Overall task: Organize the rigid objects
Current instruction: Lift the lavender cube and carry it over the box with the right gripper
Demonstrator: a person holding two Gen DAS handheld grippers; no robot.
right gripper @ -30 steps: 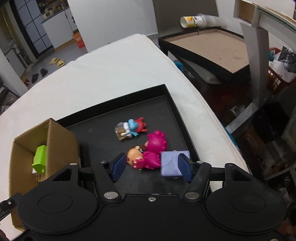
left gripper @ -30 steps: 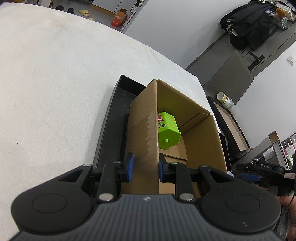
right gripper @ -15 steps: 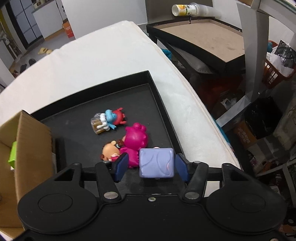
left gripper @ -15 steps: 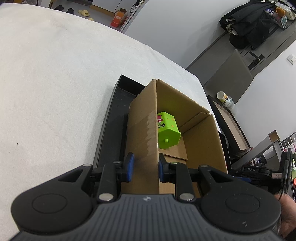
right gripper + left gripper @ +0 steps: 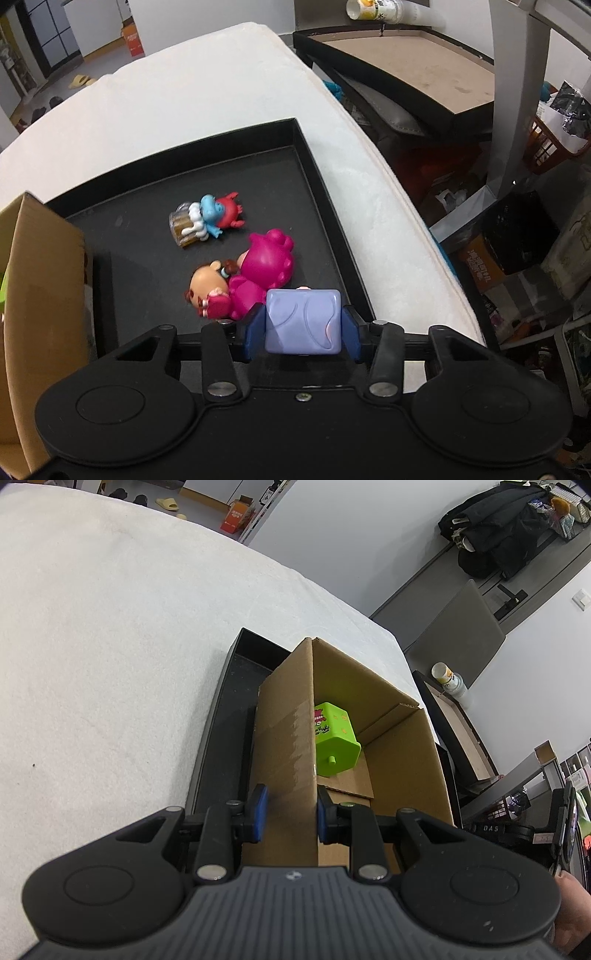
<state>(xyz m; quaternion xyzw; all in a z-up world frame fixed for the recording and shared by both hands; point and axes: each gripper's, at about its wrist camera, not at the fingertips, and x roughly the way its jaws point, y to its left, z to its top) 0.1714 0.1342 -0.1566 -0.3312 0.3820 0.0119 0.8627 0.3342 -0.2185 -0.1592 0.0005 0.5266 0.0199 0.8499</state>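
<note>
White tabletop (image 5: 207, 92), right gripper (image 5: 303, 326) closing around lilac block (image 5: 303, 321)

- The left gripper (image 5: 289, 808) is angled downward, its blue pads clamped on a cardboard wall (image 5: 288, 760).
- The right gripper (image 5: 303, 328) points steeply down, jaws closing with a lilac block (image 5: 303, 321) between the pads, both touching its sides.

Black plastic left gripper (image 5: 289, 814) with ribbed grey housing, round side discs, silver pivot screws and blue pads; the matching black right gripper (image 5: 303, 328) has dark-blue pads.
</note>
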